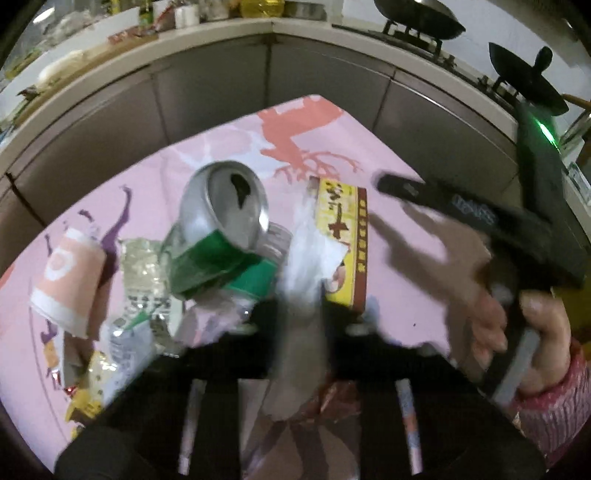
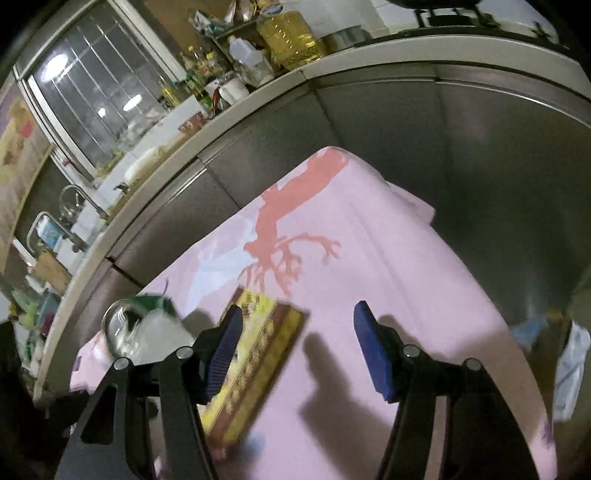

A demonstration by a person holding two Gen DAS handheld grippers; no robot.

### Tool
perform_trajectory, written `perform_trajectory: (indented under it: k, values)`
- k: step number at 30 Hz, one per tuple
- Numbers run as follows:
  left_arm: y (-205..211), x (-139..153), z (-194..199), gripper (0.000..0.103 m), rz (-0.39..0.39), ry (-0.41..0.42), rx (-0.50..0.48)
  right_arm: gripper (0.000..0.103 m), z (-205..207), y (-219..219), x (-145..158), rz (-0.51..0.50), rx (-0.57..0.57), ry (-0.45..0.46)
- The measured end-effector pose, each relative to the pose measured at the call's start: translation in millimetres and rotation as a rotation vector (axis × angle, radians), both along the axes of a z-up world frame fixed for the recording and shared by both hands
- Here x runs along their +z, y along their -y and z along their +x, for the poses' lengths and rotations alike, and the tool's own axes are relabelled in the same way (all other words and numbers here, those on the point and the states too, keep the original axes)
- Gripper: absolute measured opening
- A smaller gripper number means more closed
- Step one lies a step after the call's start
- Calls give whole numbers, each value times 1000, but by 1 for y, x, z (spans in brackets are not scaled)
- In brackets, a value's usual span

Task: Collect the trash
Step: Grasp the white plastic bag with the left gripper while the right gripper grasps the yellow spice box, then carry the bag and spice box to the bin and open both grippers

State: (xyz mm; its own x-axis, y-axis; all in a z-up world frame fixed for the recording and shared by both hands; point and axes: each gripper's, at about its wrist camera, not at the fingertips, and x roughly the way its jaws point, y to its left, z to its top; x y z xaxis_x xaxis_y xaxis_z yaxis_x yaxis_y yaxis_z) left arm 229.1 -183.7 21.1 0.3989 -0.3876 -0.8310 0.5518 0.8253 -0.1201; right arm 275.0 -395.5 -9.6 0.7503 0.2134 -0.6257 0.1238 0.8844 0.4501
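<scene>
Trash lies in a heap on the pink tablecloth [image 1: 388,155]: a crushed green and silver can [image 1: 225,221], a yellow and brown box [image 1: 343,236], a pink paper cup [image 1: 66,277] and crumpled clear wrappers [image 1: 144,280]. My left gripper [image 1: 295,317] is shut on a blurred white plastic piece [image 1: 314,258] that lies between the can and the box. A hand [image 1: 491,321] holds my right gripper, whose black finger [image 1: 413,192] reaches in just right of the box. In the right wrist view my right gripper [image 2: 299,347] stands open over bare cloth, with the box [image 2: 255,362] under its left pad and the can [image 2: 125,328] farther left.
Grey cabinet fronts [image 1: 207,88] and a counter with bottles run behind the table. Woks [image 1: 417,14] sit on a stove at the top right. A sink tap [image 2: 74,195] is far left, and a white bag [image 2: 569,369] hangs past the table's right edge.
</scene>
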Motion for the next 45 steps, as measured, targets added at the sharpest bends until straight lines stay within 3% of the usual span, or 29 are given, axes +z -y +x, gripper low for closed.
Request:
perform_trajectory:
  k: [4,7,12,14,20,25,27,28,30,32,36,40,43,45]
  values:
    - [-16,13,-19,5,-66,13,-13,60,47,-14,0,-60,52,-21]
    - [-39,29,-43,5,-156,11,-22,60,73,-30,-6,-136,164,-89]
    - [-71,35,-91,5,-203,17,-40,30,67,-58,-2,-340,324,-171]
    - [-84,31,-105,5,-205,3,-29,29,50,-59,-1,-390,334,-184]
    - [-114,6,-136,5,-219,-70,23,29,-32,-27,-18,-308,326,-217]
    - [-128,-13,-159,5,-237,-132,50,30,-126,-24,-30,-153,377,-148]
    - [-132,-12,-162,5,-254,-135,57,32,-150,-26,-29,-151,356,-94]
    - [-134,-10,-164,5,-261,-133,63,35,-157,-29,-26,-172,329,-73]
    - [-136,-7,-165,5,-268,-127,77,69,-171,-35,-19,-239,260,-2]
    - [-137,-7,-167,5,-268,-122,89,81,-175,-45,-11,-257,227,64]
    - [-137,-7,-170,5,-270,-119,100,81,-154,-76,-2,-291,210,86]
    - [-139,-8,-173,5,-262,-125,104,81,-131,-101,-12,-314,213,44]
    - [-138,-6,-174,5,-257,-120,101,80,-121,-117,-27,-398,208,-3]
    - [-135,-5,-174,5,-250,-114,93,59,-116,-117,-38,-395,211,-35]
